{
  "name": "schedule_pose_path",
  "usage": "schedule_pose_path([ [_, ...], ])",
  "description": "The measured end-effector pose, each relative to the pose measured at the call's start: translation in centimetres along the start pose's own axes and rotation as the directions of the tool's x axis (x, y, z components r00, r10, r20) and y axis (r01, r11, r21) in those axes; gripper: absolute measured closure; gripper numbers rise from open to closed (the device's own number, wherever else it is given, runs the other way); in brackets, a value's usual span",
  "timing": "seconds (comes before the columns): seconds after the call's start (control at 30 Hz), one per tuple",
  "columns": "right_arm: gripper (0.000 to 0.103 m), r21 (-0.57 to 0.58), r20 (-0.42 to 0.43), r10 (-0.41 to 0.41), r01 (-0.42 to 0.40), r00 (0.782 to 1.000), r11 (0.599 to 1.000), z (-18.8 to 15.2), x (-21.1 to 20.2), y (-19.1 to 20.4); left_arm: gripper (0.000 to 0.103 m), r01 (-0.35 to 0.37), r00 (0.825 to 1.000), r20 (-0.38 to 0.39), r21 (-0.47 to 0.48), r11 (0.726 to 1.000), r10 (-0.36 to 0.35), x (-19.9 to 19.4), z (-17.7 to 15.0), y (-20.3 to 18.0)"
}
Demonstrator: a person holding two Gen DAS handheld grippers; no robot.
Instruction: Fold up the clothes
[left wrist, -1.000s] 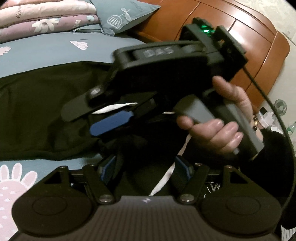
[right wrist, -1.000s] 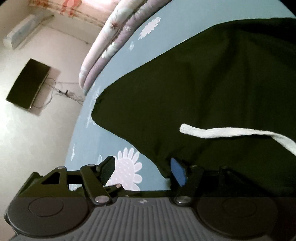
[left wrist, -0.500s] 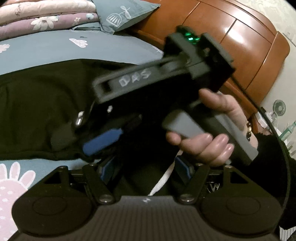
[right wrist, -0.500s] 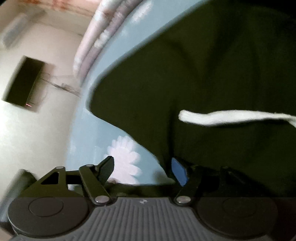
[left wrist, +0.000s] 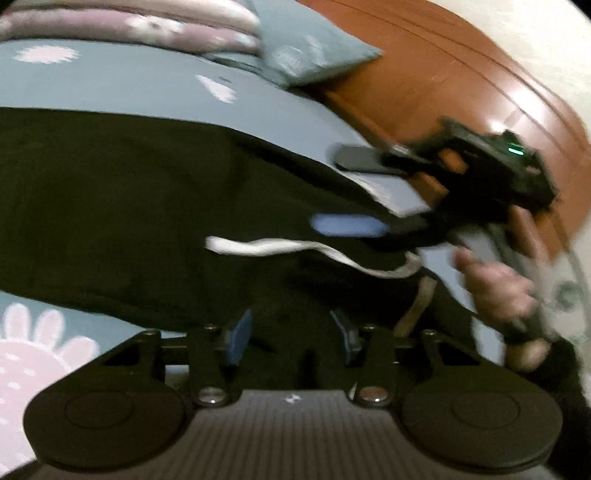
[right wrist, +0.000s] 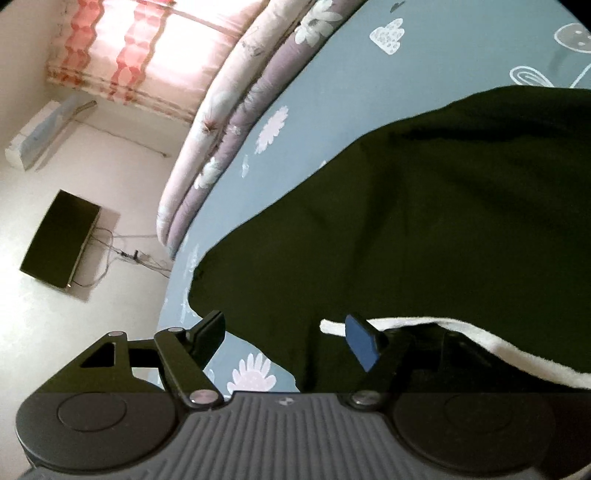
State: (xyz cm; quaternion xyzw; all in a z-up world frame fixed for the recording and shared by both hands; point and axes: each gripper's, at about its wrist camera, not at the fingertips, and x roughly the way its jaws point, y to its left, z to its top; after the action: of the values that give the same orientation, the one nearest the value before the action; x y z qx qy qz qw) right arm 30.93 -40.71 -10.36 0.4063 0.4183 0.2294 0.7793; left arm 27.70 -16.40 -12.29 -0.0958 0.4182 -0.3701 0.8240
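Observation:
A black garment (left wrist: 147, 206) with a white drawstring (left wrist: 266, 247) lies spread on the blue flowered bed sheet (left wrist: 110, 85). My left gripper (left wrist: 291, 339) is low over its near edge. Its jaws are closing, with black cloth bunched between the blue pads (left wrist: 238, 338). In the left wrist view, blurred, my right gripper (left wrist: 328, 192) hovers open above the garment's right edge in a person's hand (left wrist: 495, 288). In its own view the right gripper (right wrist: 286, 336) has its jaws opening wide over the garment (right wrist: 406, 221). The drawstring (right wrist: 498, 347) runs past its right finger (right wrist: 364, 343), and nothing is pinched.
Folded floral quilts (left wrist: 129, 26) and a grey pillow (left wrist: 306, 51) lie at the bed's far end. The wooden headboard (left wrist: 461, 81) curves along the right. Beyond the bed's edge the right wrist view shows a pale wall (right wrist: 74, 177) with a dark screen (right wrist: 61, 240) and curtains (right wrist: 122, 48).
The right gripper has swung right and away from in front of the left camera, uncovering the drawstring. The left jaws have narrowed on the cloth. The drawstring end now sits by the right gripper's finger.

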Motion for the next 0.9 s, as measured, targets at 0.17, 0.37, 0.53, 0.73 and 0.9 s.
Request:
schedule_pose_path([
  [0.17,0.027,-0.057,0.001,-0.01,0.01,1.0,0.998,-0.6,0.3,1.4,0.059,-0.026,0.997,0.065,-0.083,0.996,0.031,-0.7,0.7,0.8],
  [0.37,0.024,-0.032,0.061,-0.007,0.009,0.998,0.999,0.3,-2.0,0.6,0.056,0.191,0.981,0.018,0.001,0.982,-0.191,-3.7,0.3,-2.0],
  [0.53,0.024,-0.014,0.066,-0.026,0.027,0.997,1.0,0.5,-1.8,0.0,0.054,0.134,0.991,-0.019,0.01,0.991,-0.134,-1.0,-0.9,-1.7],
  [0.73,0.024,-0.041,0.064,-0.035,0.038,0.997,0.998,0.3,-2.0,0.3,0.055,0.111,0.993,0.068,-0.257,0.96,-0.096,1.3,0.3,4.5],
  [0.9,0.023,-0.029,0.088,-0.032,0.035,0.996,0.999,0.6,-2.6,-0.1,0.043,0.11,0.988,0.131,-0.262,0.959,-0.077,-2.5,1.0,5.0],
])
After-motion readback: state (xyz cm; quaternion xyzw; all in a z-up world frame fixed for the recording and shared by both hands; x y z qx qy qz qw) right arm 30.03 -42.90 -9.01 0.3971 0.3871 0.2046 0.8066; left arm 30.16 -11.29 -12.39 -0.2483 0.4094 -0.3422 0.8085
